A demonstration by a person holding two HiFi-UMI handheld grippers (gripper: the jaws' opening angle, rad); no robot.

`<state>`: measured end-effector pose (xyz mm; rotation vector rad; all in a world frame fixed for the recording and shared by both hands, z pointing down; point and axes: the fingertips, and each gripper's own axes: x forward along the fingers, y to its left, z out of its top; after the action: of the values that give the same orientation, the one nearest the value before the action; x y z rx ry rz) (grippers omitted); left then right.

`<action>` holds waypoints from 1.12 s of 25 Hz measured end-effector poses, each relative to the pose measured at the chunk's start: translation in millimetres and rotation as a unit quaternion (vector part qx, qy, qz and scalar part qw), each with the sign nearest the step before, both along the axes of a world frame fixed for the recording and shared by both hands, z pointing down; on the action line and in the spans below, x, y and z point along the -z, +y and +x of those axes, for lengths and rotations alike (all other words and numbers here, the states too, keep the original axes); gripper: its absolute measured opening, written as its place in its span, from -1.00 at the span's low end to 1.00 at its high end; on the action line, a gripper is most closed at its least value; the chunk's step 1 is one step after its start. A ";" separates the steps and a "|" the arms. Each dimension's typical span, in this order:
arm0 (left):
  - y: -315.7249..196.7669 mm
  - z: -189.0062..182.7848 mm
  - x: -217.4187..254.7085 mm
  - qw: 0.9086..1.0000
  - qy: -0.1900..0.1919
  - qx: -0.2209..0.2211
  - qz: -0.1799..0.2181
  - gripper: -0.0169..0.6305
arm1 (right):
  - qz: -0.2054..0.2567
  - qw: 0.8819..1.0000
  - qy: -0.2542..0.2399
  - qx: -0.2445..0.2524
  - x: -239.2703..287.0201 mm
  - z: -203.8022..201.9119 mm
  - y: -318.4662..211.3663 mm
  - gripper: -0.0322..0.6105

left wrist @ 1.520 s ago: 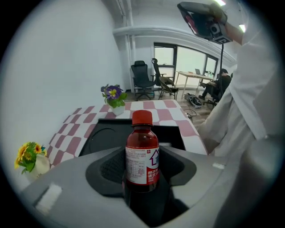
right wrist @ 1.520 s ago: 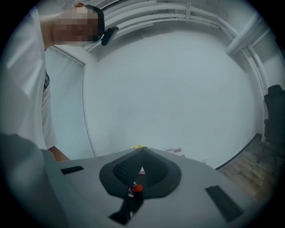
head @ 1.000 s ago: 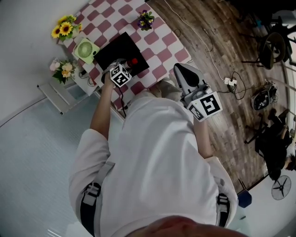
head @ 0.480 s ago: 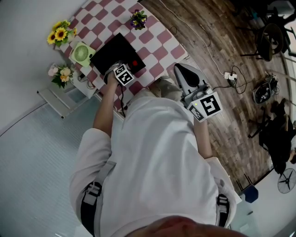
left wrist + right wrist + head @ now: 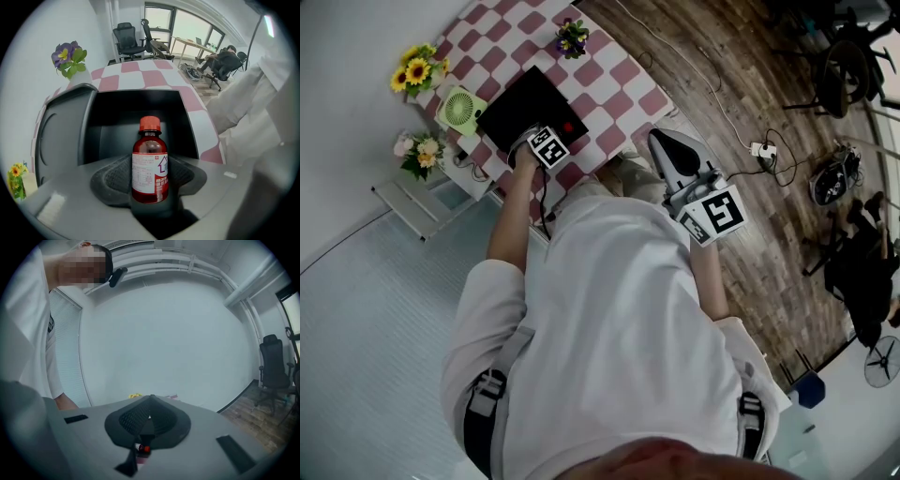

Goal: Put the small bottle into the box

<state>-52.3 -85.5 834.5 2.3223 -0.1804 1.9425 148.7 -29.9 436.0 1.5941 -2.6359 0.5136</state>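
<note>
Left gripper point(image 5: 149, 174) clamped on the small bottle point(image 5: 150, 164), upright, red cap up; bottle base hidden behind the pads. Head view: the marker cube covers the bottle, only a red speck shows. Black box point(image 5: 140, 105) open just beyond the bottle, interior dark, bottom hard to make out; grey panel point(image 5: 61, 136) stands along its left side. Right gripper point(image 5: 149, 418) jaws together, nothing between, held off the checkered counter point(image 5: 154, 77) edge, beside the torso.

Box point(image 5: 140, 105) mouth open ahead — lid point(image 5: 61, 136) upright at left, flowers point(image 5: 69, 57) beyond it.
</note>
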 end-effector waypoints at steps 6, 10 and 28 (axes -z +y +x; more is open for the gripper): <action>-0.1 -2.2 15.7 0.999 0.018 0.018 0.022 -0.23 | 0.002 1.000 -0.002 0.016 0.8 -4.2 3.6 -0.89; 0.8 -5.3 40.6 0.997 0.047 0.048 0.033 -0.20 | 0.005 0.999 -0.008 0.031 1.0 -9.2 0.5 -0.89; 15.0 -38.1 233.5 0.902 0.261 0.284 0.192 -0.30 | 0.019 0.976 -0.028 0.213 2.4 -96.4 -41.8 -0.89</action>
<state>-90.4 -70.5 601.1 2.5148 -1.1229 1.0371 52.3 -71.7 433.6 0.9809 -2.9213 0.4893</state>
